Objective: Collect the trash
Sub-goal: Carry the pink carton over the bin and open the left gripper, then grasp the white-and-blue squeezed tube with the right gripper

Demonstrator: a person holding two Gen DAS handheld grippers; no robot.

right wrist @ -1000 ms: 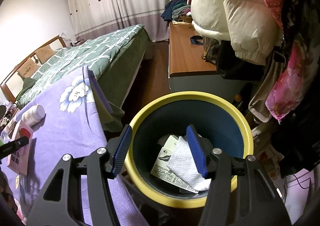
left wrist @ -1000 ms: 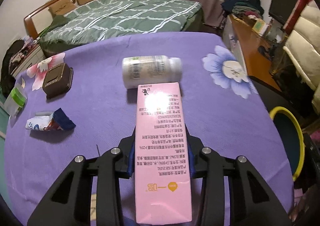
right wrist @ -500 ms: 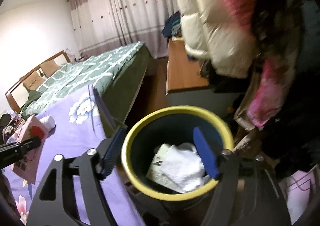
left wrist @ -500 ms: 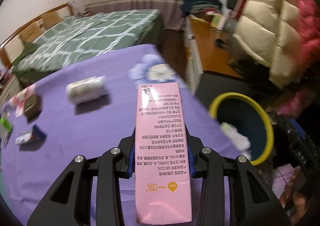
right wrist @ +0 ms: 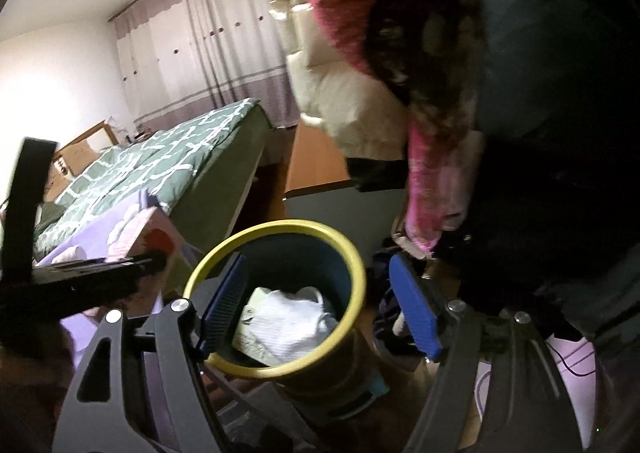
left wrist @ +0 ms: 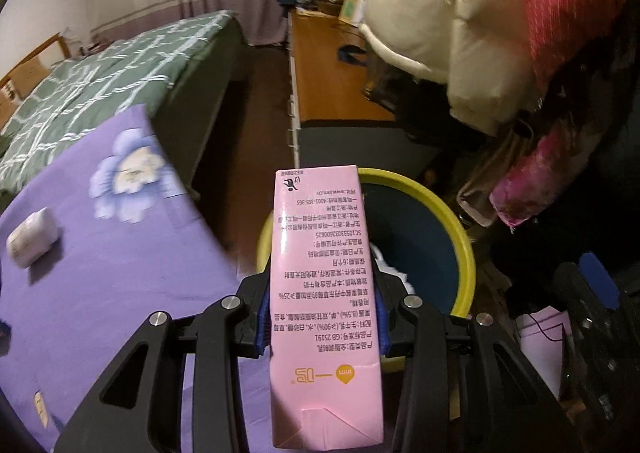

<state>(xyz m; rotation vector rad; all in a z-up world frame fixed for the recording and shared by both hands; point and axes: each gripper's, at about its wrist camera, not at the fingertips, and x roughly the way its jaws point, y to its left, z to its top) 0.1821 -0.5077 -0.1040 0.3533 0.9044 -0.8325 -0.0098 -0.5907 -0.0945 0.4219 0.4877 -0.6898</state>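
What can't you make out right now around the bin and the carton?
- Trash bin, left wrist view: near rim and most contents hidden by the pink carton.
- Contents under the white tissue, right wrist view: covered.
- White bottle label: blurred.
- Pink carton front, right wrist view: blurred, partly behind the left gripper.

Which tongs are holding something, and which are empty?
The left tongs pinch the tall pink paper carton. The right tongs stand open, with nothing between them, near the yellow-rimmed bin.

We see a glossy pink paper carton (left wrist: 326,293), a purple cloth-covered table (left wrist: 120,273) and a smooth plastic bin (left wrist: 466,249).
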